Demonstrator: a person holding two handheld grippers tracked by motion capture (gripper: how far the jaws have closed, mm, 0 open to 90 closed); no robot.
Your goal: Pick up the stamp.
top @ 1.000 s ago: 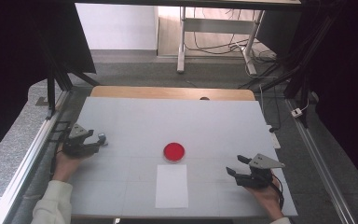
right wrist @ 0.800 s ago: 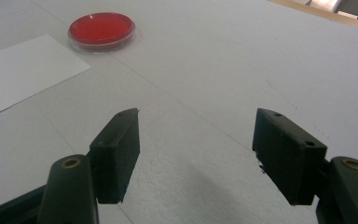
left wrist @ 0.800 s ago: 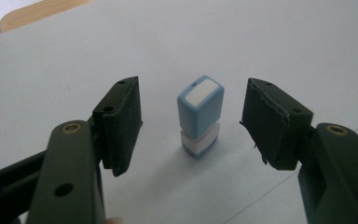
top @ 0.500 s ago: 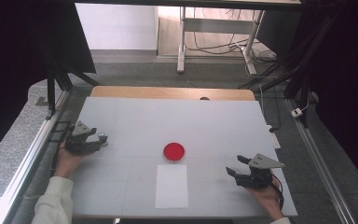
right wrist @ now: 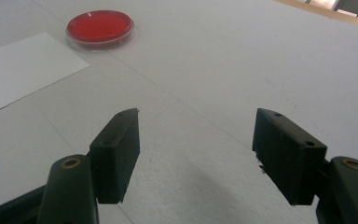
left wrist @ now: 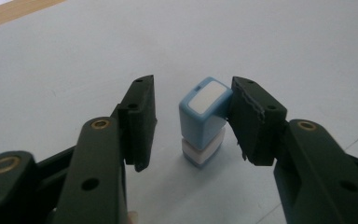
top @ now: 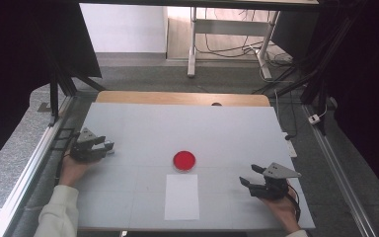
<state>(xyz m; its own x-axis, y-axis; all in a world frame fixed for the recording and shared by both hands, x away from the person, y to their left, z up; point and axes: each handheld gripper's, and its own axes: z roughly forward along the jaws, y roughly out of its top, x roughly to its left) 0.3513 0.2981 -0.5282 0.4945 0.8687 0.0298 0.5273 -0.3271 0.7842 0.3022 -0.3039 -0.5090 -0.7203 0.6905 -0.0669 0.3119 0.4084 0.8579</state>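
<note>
- At the table's (top: 187, 123) left edge, the left gripper (left wrist: 191, 116) stands around a small blue-and-white block (left wrist: 204, 122). The jaws have just been closing and are part-way in. The right-hand pad touches the block's upper side; the other pad stands clear of it.
- The block stands upright on the table and leans slightly.
- The right gripper (right wrist: 196, 154) rests near the right front corner, its jaws spread wide with nothing between them.
- A shallow clear round dish (top: 184, 161) with red contents sits mid-table, just behind a white paper sheet (top: 182, 196).
- Against the earlier frames, dish, sheet and right gripper are unmoved.
</note>
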